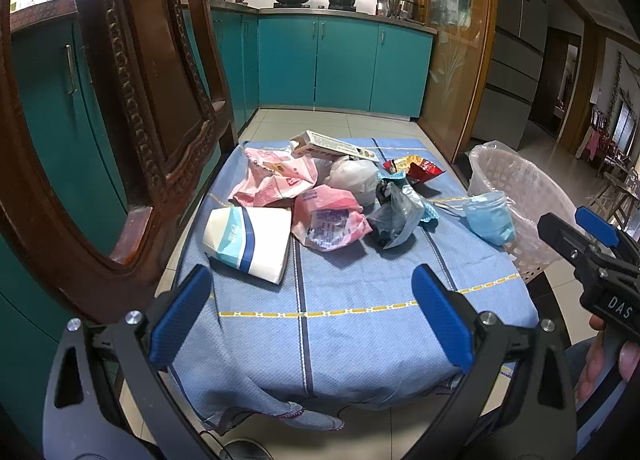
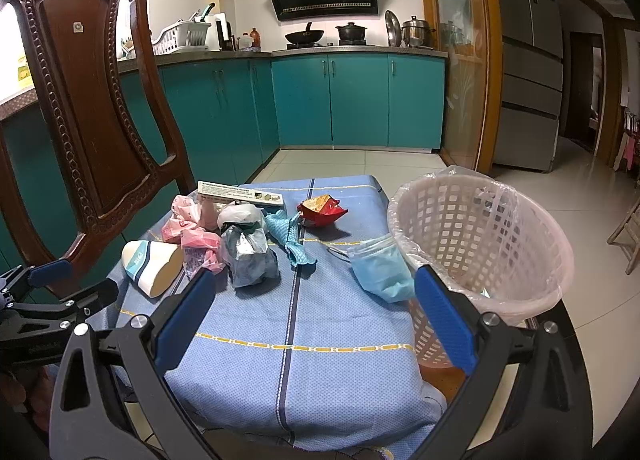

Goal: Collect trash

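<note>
Trash lies on a small table under a blue cloth point(image 1: 340, 300) point(image 2: 320, 340): a tissue pack point(image 1: 248, 240) point(image 2: 154, 264), pink plastic bags point(image 1: 328, 220) point(image 2: 192, 232), a white bag point(image 1: 354, 176), a grey-blue bag point(image 1: 394, 216) point(image 2: 250, 256), a flat white box point(image 1: 332, 146) point(image 2: 240, 194), a red snack wrapper point(image 1: 416, 170) point(image 2: 322, 210) and a blue face mask point(image 1: 490, 220) point(image 2: 380, 272). A white lined basket point(image 1: 516, 200) point(image 2: 480, 244) stands at the table's right. My left gripper point(image 1: 312, 316) is open and empty above the near cloth. My right gripper point(image 2: 316, 316) is open and empty, also short of the trash.
A carved wooden chair point(image 1: 132, 100) point(image 2: 88, 100) stands close on the left of the table. Teal kitchen cabinets point(image 1: 340, 64) and a stove with pots are behind. A fridge point(image 2: 528, 60) and tiled floor are to the right.
</note>
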A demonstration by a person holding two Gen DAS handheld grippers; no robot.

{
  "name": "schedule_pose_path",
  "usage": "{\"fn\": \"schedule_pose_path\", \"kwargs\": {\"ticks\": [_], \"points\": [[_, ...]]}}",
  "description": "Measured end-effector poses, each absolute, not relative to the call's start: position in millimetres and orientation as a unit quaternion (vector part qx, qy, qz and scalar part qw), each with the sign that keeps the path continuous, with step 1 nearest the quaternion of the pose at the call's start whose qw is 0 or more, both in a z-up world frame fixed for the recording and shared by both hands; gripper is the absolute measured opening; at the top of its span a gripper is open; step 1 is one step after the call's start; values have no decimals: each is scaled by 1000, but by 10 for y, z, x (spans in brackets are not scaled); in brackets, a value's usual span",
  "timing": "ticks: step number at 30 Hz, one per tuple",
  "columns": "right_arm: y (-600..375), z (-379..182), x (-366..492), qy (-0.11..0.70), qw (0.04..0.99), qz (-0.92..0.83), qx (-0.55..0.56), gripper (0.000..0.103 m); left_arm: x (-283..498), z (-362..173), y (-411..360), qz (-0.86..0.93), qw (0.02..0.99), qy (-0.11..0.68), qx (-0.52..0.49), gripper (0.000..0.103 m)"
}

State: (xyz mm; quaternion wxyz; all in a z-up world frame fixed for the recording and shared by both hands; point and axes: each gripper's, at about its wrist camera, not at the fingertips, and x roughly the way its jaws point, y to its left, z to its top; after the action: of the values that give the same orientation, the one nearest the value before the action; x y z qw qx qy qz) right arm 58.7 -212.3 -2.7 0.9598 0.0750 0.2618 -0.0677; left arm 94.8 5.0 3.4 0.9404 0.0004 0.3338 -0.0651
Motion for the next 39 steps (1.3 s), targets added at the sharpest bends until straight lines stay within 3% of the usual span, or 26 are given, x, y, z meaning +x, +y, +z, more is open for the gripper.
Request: {"fn": "schedule_pose_path", "kwargs": {"ticks": [20, 28, 33, 39], "points": [[-2232, -81, 616, 276, 953, -80, 91, 97, 953, 19, 56, -70, 937, 342, -7, 100], [-2503, -225, 839, 325, 932, -74, 143, 96, 943, 34, 84, -71, 937, 342, -16, 100], [-2679, -359, 1089, 355, 918, -72, 164, 81, 931, 47, 106, -75, 937, 341, -22, 100], [-2586, -417, 1452, 379, 917, -99, 78, 68, 934, 49, 131, -76, 936, 343, -27, 100]]}}
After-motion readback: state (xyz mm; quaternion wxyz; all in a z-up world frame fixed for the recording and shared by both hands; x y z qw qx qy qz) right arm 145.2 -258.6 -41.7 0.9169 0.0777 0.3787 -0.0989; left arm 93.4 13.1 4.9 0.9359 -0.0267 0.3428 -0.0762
